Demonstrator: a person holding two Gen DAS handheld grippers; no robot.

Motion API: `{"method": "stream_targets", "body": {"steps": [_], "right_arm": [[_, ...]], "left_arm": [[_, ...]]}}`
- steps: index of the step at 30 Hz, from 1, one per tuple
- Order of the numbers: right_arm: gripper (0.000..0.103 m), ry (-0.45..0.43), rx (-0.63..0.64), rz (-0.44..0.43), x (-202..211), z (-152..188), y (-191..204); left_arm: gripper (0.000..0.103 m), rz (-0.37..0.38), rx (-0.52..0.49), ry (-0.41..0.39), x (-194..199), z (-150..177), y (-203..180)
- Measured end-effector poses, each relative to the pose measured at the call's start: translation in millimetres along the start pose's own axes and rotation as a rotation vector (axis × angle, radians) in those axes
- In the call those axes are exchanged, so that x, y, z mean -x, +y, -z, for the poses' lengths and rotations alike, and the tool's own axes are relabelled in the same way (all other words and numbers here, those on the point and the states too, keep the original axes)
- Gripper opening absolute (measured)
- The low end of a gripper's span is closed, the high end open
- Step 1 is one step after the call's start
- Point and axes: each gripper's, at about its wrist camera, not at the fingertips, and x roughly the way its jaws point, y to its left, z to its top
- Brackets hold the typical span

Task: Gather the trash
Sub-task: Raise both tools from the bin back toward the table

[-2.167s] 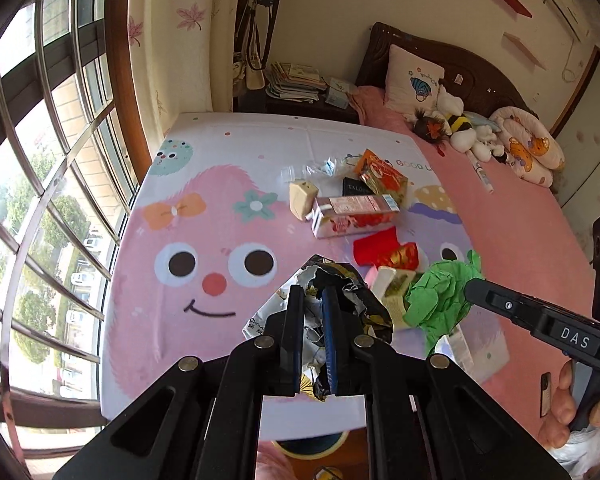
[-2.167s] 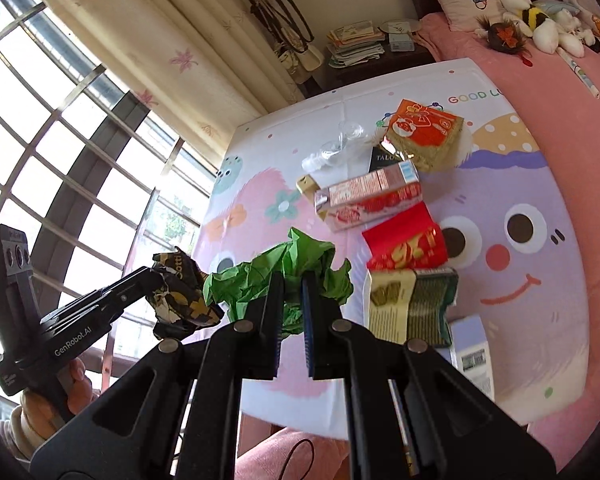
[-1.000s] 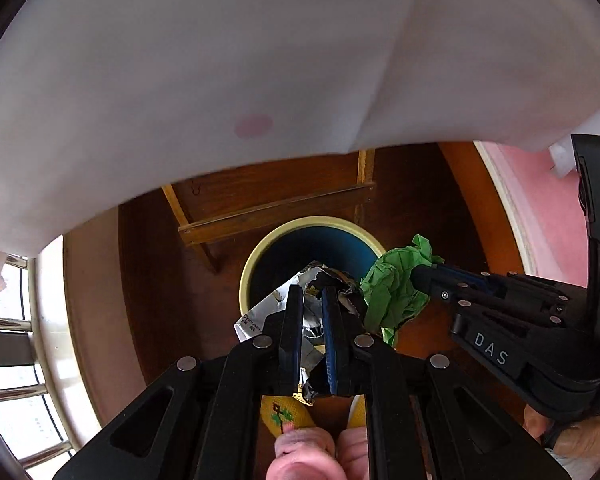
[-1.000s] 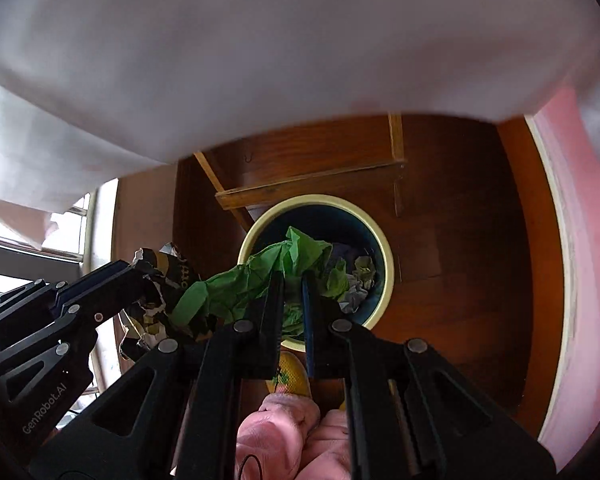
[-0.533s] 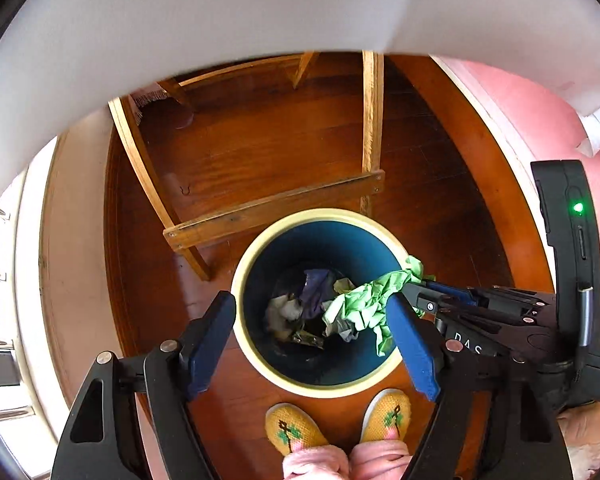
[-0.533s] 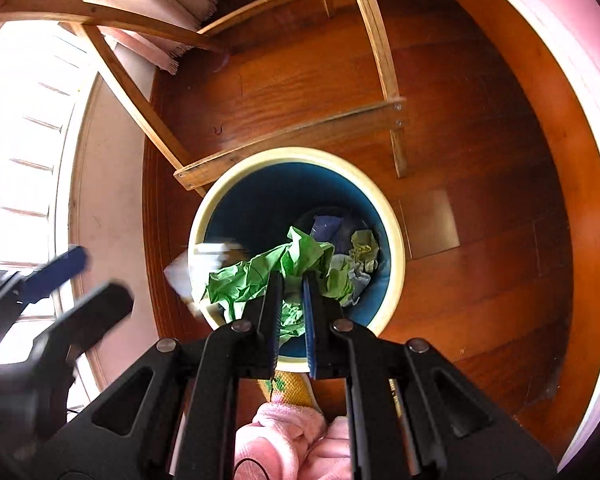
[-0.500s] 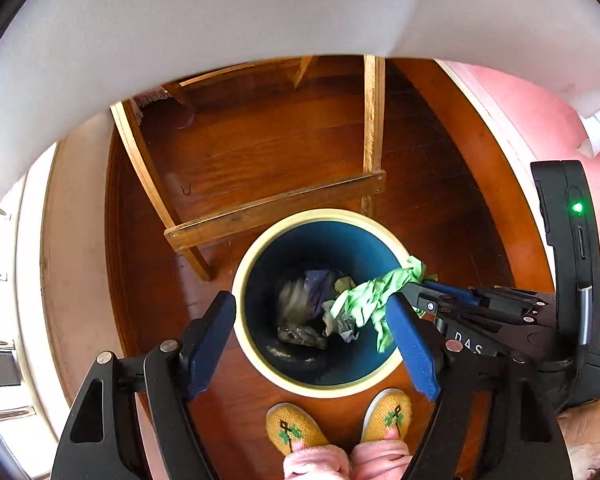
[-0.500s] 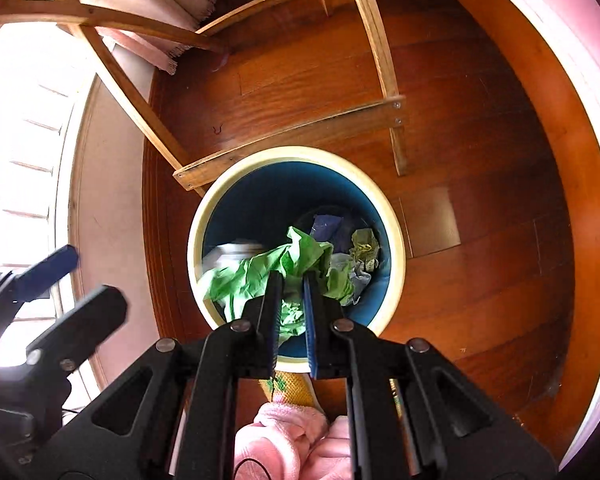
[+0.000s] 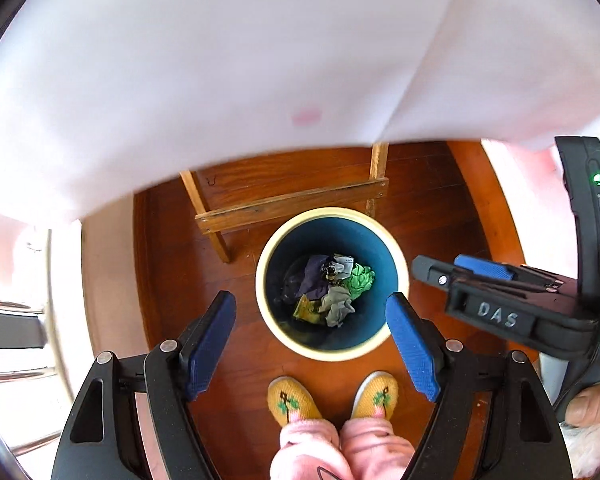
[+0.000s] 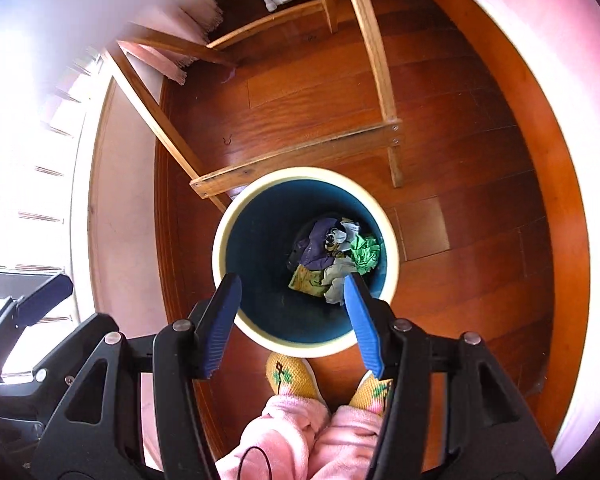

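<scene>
Closest to the lens, both hand-held grippers are spread wide with nothing in them: the left hand-held gripper (image 9: 311,346) and the right hand-held gripper (image 10: 292,318), blue pads facing each other. Right under them are yellow slippers (image 10: 287,378) and pink fluffy trouser legs (image 10: 284,436). Just past the toes sits the bin (image 10: 224,240) (cream rim, blue inside) on the wooden floor (image 10: 460,184). The trash is down at the bottom: a green crumpled paper (image 10: 365,254) next to a grey wad (image 10: 338,276), something purple (image 10: 318,248) and a yellowish wrapper (image 10: 306,280). Behind the bin a wooden frame (image 10: 300,158) touches or nearly touches its rim. In the left view a white cloth (image 9: 260,80) hangs over the top, blocking everything beyond.
</scene>
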Motion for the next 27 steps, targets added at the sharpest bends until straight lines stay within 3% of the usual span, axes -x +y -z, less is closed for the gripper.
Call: {"method": "stream_targets", "body": {"steps": [7,15,27], "right_arm": [[0.051,-0.039,0.007,-0.008,101,6,25],[0.052,-0.139,0.036,-0.022,227,3,70],[0.054,-0.340,0.093,0.025,349,-28,127]], "left_arm": [[0.078,0.007,-0.030,-0.074,108,-13,-2],[0.078,0.023,-0.116,-0.249,234,-49,-5],[0.079,0.045,-0.240,-0.445,347,-112,-5]]}}
